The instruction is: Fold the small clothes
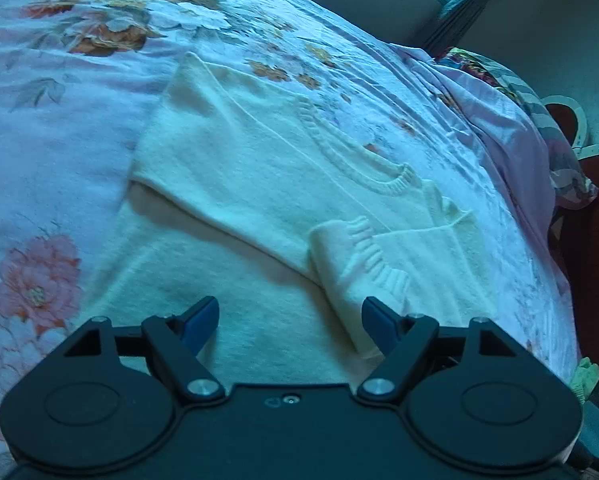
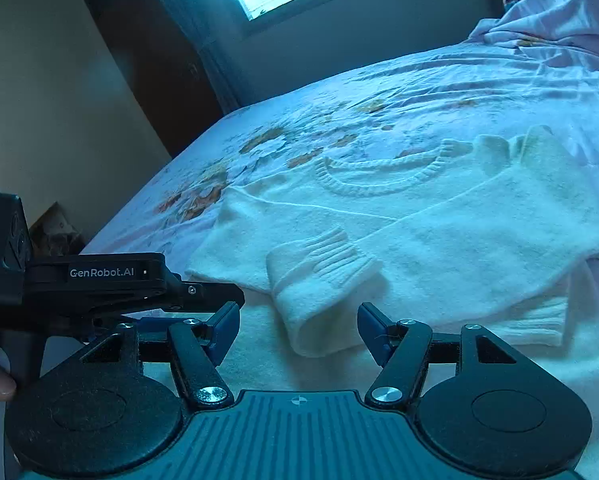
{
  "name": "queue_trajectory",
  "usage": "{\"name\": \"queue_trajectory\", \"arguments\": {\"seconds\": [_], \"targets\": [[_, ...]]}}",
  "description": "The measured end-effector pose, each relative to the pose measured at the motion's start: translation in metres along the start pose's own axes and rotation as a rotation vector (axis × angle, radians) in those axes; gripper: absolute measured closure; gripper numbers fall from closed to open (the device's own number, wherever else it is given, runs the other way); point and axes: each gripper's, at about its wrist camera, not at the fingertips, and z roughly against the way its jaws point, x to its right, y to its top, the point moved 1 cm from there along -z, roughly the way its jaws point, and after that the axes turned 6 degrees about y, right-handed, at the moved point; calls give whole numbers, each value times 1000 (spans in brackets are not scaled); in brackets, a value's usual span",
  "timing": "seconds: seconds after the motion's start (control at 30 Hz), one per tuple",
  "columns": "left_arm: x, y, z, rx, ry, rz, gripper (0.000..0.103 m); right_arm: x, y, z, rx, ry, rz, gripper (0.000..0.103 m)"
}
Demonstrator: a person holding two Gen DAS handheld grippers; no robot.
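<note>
A white sweater (image 1: pixel 259 184) lies flat on the bed (image 1: pixel 51 128), filling the frame's middle above the left tool (image 1: pixel 290 320). That tool is spread and grips nothing; a folded sleeve cuff (image 1: pixel 355 252) sits just above its right finger. The right tool (image 2: pixel 298 326) is also spread and bare, the cuff (image 2: pixel 319 276) lying just above its gap.

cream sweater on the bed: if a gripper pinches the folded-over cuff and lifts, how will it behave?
Likely floppy: the sweater lies limp and creased on the floral bedsheet. Pinching the sleeve cuff alone would probably unfold the sleeve and leave the body behind. The fuzzy knit looks grippy rather than slippery.
</note>
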Motion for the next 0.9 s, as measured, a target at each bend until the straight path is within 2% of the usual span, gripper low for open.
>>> {"name": "queue_trajectory", "arguments": {"seconds": [0.13,0.3,0.33,0.4,0.47,0.53,0.6,0.77,0.87,0.9], "targets": [[10,-3,-4,11,40,-6,27,15,0,3,6,-4,-69,38],[-20,13,16,65,127,92,25,15,16,-24,-6,33,-154,38],[-27,16,19,69,142,103,25,10,16,-29,-14,43,-151,38],[-39,19,23,67,151,122,25,-10,13,-40,-52,125,-105,38],[-45,20,25,62,150,130,25,-35,4,-41,-82,192,-13,38],[-47,19,23,49,136,131,25,-48,-7,-37,-113,231,43,38],[-43,13,19,32,110,120,24,-50,-18,-29,-137,267,41,38],[-30,-5,14,17,82,62,24,-32,-27,-9,-107,170,-13,38],[-24,-11,13,29,86,30,27,-18,-27,4,-78,134,-70,38],[-23,-13,13,38,90,23,34,-15,-27,8,-70,129,-86,38]]}}
